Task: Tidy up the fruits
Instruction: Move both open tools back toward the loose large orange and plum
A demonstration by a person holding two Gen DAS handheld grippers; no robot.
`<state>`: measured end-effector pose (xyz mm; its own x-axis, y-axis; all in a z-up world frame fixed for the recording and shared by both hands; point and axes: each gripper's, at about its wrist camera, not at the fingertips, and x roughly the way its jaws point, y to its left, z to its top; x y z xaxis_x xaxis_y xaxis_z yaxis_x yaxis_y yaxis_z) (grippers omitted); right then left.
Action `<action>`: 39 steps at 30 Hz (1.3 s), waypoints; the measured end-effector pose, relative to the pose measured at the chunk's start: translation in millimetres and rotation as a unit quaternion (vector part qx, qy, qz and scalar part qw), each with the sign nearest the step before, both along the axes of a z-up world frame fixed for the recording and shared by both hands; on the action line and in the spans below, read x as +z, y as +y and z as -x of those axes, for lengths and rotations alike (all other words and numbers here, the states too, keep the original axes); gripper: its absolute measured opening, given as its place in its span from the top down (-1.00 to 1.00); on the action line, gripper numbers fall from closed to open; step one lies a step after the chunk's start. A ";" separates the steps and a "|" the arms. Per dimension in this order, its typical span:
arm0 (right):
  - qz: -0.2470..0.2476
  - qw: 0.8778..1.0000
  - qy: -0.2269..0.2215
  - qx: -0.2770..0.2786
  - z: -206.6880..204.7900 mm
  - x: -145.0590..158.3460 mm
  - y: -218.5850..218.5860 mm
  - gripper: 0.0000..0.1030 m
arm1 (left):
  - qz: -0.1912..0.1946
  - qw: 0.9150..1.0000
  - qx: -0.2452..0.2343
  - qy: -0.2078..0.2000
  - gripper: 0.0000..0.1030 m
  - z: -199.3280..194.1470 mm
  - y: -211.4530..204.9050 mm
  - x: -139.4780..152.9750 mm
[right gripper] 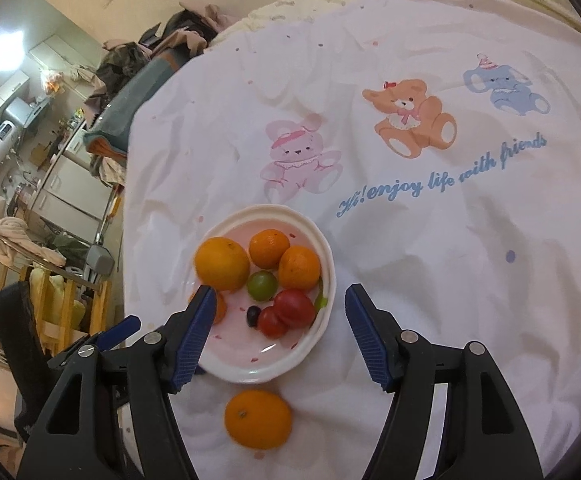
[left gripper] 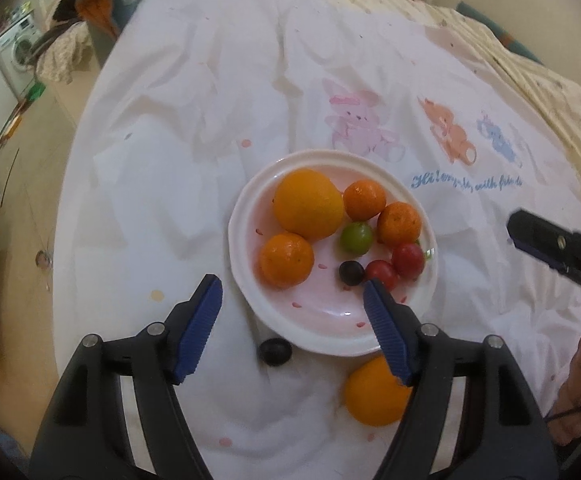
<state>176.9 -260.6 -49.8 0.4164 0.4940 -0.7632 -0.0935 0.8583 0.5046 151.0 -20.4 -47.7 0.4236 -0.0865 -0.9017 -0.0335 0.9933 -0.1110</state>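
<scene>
Left wrist view. Left gripper (left gripper: 292, 294) spread wide, holding nothing, poised above the near rim of the white plate (left gripper: 246, 280). Plate sits on a white bedsheet (left gripper: 210, 80) printed with cartoon animals. On the plate: one large orange (left gripper: 307, 204) toward the far left; three mandarins, one at the near left (left gripper: 286, 260), one at the far side (left gripper: 364, 200), one to the right (left gripper: 399, 223). A green grape (left gripper: 355, 237) lies at the plate's middle, a dark grape (left gripper: 351, 272) nearer, and two cherry tomatoes (left gripper: 396, 266) at the plate's right side, touching each other. Off the plate, just beside its near rim: a second dark grape (left gripper: 275, 352) on the sheet, and a loose orange (left gripper: 374, 394) partly behind the gripper's right finger. Right of the plate, well apart, the right gripper (left gripper: 550, 246) enters the view; its spread cannot be told here.

Right wrist view. Right gripper (right gripper: 278, 294) spread wide, pinching nothing, its left finger over the plate's (right gripper: 328, 280) near-left part, its right finger over the sheet (right gripper: 450, 240) right of the plate. The loose orange (right gripper: 258, 419) lies on the sheet just beside the plate's near rim. A tip of the left gripper (right gripper: 118, 330) shows left of the plate.
</scene>
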 end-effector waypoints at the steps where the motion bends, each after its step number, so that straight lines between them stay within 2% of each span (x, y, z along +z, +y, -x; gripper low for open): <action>1: -0.001 1.000 -0.005 0.002 3.9 4.5 0.0 -0.39 | 0.003 1.000 -0.001 -0.004 -0.36 2.2 -0.6 5.4; 5: 0.006 1.000 -0.022 0.005 21.1 16.2 -0.8 -0.43 | -0.001 0.999 -0.003 -0.032 -0.36 18.2 0.6 27.0; 8: 0.001 1.000 -0.022 0.003 36.2 19.3 -2.8 -0.43 | -0.003 0.999 -0.005 -0.037 -0.50 30.3 4.2 34.2; 12: -0.003 1.000 -0.020 -0.002 52.5 20.9 -6.7 -0.43 | -0.012 0.999 -0.010 -0.049 -0.51 49.7 10.9 41.2; 17: -0.005 1.000 -0.019 -0.010 70.0 22.1 -11.1 -0.44 | -0.005 0.999 -0.002 -0.046 -0.67 66.1 21.0 43.3; 25: -0.005 1.000 -0.006 -0.016 90.6 16.1 -13.4 -0.45 | 0.015 0.999 0.010 -0.031 -0.69 83.7 27.4 35.4; 32: 0.015 0.999 0.028 -0.007 96.0 -4.5 -1.3 -0.59 | 0.009 0.999 0.021 -0.030 -0.69 90.1 30.1 26.2; 34: 0.031 0.998 0.046 0.001 93.2 -16.3 6.5 -0.68 | 0.012 0.999 0.028 -0.029 -0.69 89.7 33.6 25.0; 39: 0.082 0.992 0.086 0.033 84.8 -51.2 33.7 -0.70 | 0.024 0.998 0.047 -0.025 -0.69 88.9 43.6 23.3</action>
<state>92.1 -226.9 -101.0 0.2451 0.3793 -0.8922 -0.0763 0.9250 0.3723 62.1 23.2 -24.4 0.4758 -0.0862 -0.8753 -0.1201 0.9795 -0.1618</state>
